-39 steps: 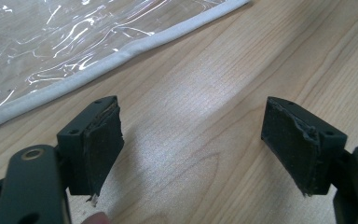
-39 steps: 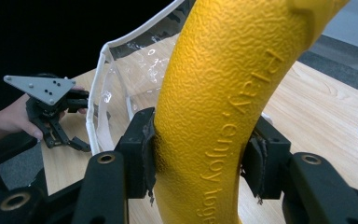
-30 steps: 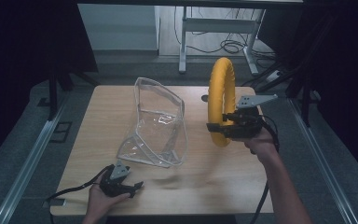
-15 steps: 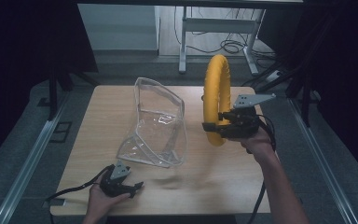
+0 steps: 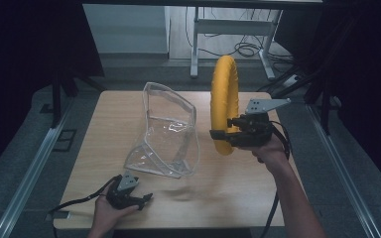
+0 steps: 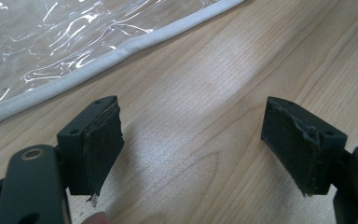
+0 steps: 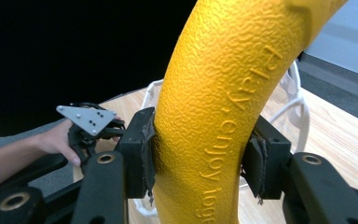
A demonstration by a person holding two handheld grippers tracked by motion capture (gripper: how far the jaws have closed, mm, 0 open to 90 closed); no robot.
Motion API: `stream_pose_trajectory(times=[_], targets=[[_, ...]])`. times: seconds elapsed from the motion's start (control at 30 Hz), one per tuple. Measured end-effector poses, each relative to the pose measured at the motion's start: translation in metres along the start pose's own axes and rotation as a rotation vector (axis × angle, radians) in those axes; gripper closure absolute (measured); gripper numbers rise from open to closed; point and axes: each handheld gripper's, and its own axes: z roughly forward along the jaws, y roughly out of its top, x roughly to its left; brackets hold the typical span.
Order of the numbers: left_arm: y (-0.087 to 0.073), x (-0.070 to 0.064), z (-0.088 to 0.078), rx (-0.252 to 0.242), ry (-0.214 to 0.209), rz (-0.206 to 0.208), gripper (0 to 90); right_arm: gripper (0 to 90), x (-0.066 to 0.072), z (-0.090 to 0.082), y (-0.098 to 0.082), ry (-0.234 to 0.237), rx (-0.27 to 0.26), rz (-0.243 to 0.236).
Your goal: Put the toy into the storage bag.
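1. The yellow ring [image 5: 224, 101] stands on edge, held above the right half of the tabletop [image 5: 238, 191], just right of the clear bag [image 5: 167, 131].
2. It looks like light foam: pebbled skin, thick tube, likely a little squashy and not slippery, so a pinch across the tube should hold.
3. The right gripper [image 5: 217, 136] clamps the ring's lower arc, one pad on each side of the tube; in the right gripper view the pads press into it.
4. The clear bag looks thin, floppy and slick; its white piped edge [image 6: 98, 63] seems the best place to grab it.
5. The left gripper [image 5: 146, 199] rests low near the tabletop's front edge, jaws spread wide, holding nothing, close to the bag.
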Motion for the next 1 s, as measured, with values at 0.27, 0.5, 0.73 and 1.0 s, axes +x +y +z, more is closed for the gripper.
stream_pose_trajectory(times=[0.27,0.5,0.73,1.0], targets=[[0.000,0.000,0.000,-0.001,-0.001,0.001,20.4,50.6,0.004,0.002,0.007,0.022,-0.023,-0.004],[0.000,0.000,0.000,0.003,-0.001,0.004,20.4,50.6,0.007,0.006,0.014,0.039,-0.040,-0.008],[0.000,0.000,-0.001,-0.001,-0.005,0.005,20.3,50.6,0.012,0.012,0.021,0.061,-0.053,-0.015],[0.000,0.000,0.000,0.002,-0.007,0.002,20.3,50.5,0.018,0.022,0.029,0.088,-0.065,-0.023]])
